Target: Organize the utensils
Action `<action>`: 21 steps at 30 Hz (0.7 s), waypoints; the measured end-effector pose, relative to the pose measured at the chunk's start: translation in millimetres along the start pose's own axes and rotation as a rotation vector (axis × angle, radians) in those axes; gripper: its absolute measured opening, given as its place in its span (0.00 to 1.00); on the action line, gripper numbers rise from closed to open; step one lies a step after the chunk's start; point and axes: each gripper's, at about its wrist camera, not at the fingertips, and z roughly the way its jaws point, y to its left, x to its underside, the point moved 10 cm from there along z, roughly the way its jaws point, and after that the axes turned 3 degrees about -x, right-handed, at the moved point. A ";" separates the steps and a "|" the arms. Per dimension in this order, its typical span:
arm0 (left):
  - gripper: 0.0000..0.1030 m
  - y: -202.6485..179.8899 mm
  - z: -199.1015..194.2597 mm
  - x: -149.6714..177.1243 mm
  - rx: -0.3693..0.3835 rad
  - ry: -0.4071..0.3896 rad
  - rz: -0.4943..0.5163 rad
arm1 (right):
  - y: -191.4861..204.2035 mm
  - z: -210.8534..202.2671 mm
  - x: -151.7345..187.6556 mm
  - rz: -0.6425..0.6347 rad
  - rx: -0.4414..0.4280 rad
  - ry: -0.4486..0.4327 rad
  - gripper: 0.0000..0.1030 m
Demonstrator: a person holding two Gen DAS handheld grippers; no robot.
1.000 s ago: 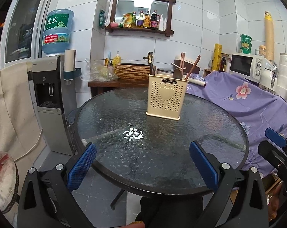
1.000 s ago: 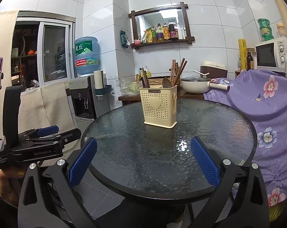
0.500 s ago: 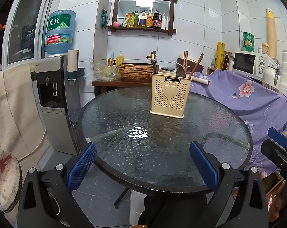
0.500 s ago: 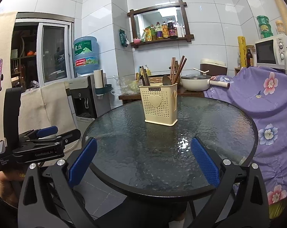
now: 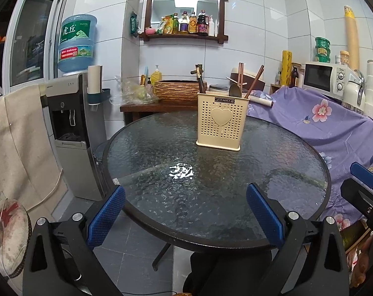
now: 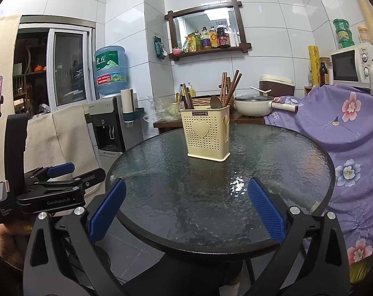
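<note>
Chopsticks point(image 6: 232, 86) | stiff, thin, slippery, upright in caddy point(image 6: 207, 133) ahead of both tongs | grip upper shafts | left tongs point(image 5: 186, 215), right tongs point(image 6: 186, 207) wide open, empty

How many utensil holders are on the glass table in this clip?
1. A cream utensil holder with a heart on its front stands upright on the far half of the glass table, with chopsticks and a spoon inside. None seems hidden.

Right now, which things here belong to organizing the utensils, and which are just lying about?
Job:
cream utensil holder
chopsticks in it
spoon in it

Lying about:
water dispenser
white pot
microwave
woven basket
</note>
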 end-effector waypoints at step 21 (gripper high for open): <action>0.94 -0.6 -0.1 0.2 0.003 0.006 0.001 | 6.7 1.2 1.0 -0.001 -0.003 0.001 0.94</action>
